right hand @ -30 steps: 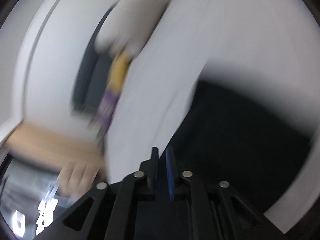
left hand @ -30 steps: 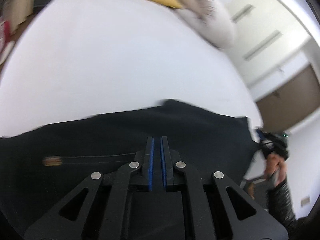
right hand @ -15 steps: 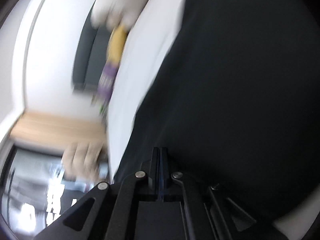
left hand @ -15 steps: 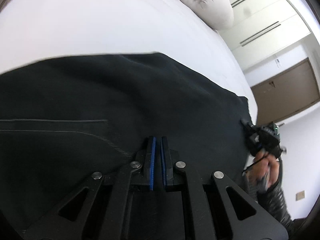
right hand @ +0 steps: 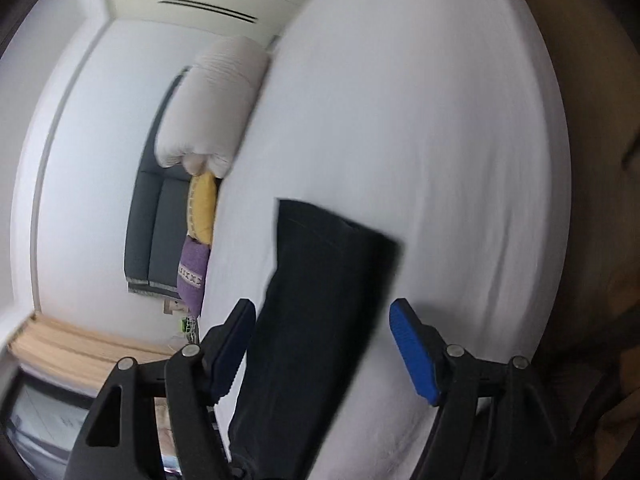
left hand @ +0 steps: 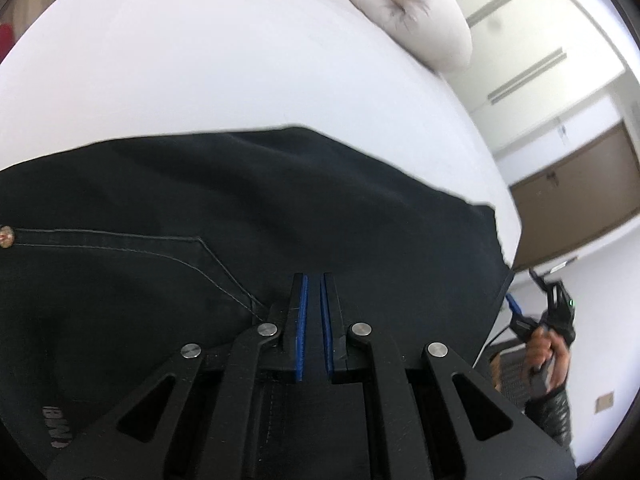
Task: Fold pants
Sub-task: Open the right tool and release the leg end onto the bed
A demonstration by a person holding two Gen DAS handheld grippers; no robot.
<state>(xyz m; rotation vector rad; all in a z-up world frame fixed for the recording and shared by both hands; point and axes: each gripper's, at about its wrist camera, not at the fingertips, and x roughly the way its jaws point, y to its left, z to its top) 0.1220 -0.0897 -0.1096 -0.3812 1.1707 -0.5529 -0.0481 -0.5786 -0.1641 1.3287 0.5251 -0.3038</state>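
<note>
Black pants (left hand: 280,200) lie spread on a white bed (left hand: 240,60). My left gripper (left hand: 314,280) is shut on the cloth near a pocket seam, and the fabric fills the view below it. In the right wrist view a folded end of the pants (right hand: 320,280) lies on the bed (right hand: 440,160) between and beyond the fingers of my right gripper (right hand: 322,308). Its jaws are opening, and the blue pads stand clear of the cloth on both sides. The left wrist view shows the right gripper (left hand: 520,312) held in a hand (left hand: 548,352) just off the bed's right edge.
A rolled beige duvet (right hand: 216,100), a yellow cushion (right hand: 202,208) and a purple cushion (right hand: 192,272) sit at the head of the bed against a grey headboard (right hand: 152,232). White wardrobe doors (left hand: 540,60) and a brown door (left hand: 580,184) stand beyond the bed.
The right gripper was shut on the pants and has let go, opening wide and drawing back. In the left view the pants' far edge has come nearer again.
</note>
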